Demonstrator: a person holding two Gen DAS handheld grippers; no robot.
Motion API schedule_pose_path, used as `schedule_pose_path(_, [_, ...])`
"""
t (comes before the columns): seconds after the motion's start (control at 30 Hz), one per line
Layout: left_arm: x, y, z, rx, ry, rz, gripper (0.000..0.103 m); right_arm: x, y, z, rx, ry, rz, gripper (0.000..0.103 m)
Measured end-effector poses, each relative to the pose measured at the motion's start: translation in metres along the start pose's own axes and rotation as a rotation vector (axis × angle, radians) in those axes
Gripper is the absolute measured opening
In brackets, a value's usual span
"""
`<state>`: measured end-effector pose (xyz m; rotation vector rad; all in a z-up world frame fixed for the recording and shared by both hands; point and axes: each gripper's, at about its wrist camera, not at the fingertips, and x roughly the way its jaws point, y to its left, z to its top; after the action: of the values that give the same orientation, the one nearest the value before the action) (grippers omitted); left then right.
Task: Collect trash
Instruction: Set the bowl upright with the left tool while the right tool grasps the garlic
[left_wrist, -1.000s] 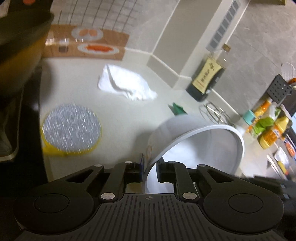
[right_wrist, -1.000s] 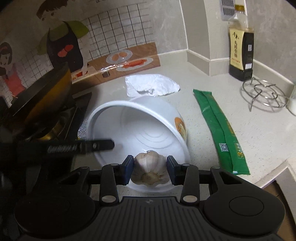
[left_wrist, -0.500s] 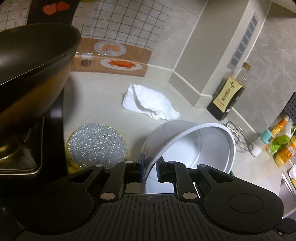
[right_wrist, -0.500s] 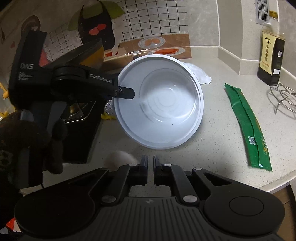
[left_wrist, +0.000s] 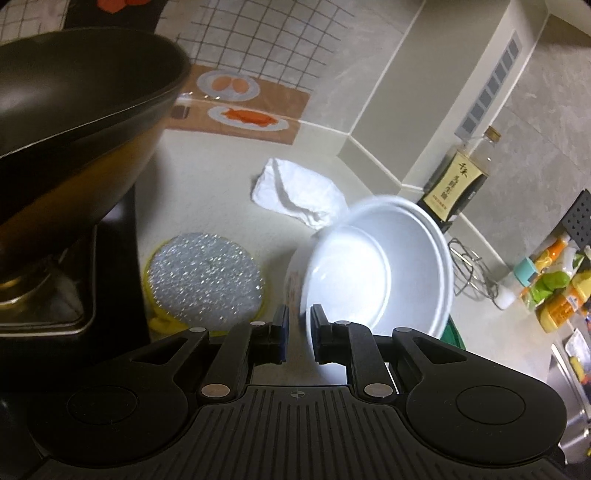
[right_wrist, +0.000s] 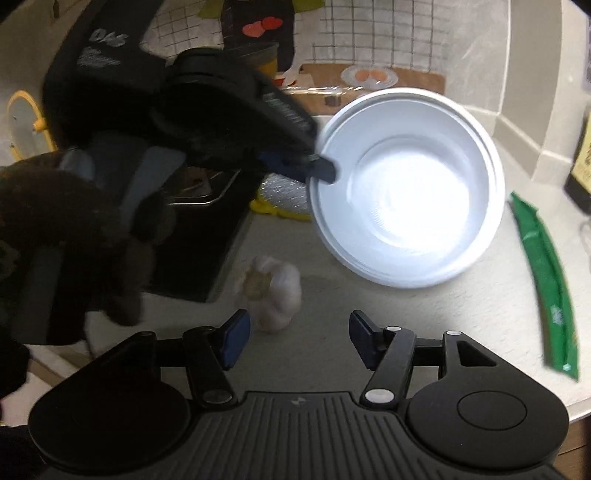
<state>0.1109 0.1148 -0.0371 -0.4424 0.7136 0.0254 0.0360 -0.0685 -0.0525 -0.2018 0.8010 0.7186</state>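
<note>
Once gripped, garlic (right_wrist: 275, 291) now lies loose.

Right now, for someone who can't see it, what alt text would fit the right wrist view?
The left gripper holds a tilted white bowl by its rim above a pale counter. In front, the right gripper has open jaws, just widened, with nothing between them; a garlic bulb lies just beyond them. A green wrapper lies to the right.

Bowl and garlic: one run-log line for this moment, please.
left gripper shut on white bowl rim, tilted | right gripper jaws just opening, empty | garlic on counter
</note>
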Motion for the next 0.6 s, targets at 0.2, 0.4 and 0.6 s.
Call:
schedule_pose_path(0.2, [-0.011, -0.003, 0.009, -0.025, 0.000, -0.071, 0.013, -0.001, -0.009, 0.004, 0.063, -0.009, 0.016, 0.060])
schedule_pose_path(0.4, [-0.008, -0.005, 0.011, -0.014, 0.022, -0.054, 0.013, 0.019, 0.014, 0.009, 0.010, -0.001, 0.054, 0.062])
schedule_pose_path(0.6, [-0.012, 0.007, 0.008, -0.040, 0.028, -0.070, 0.015, 0.040, 0.028, 0.011, -0.028, 0.005, 0.029, 0.062])
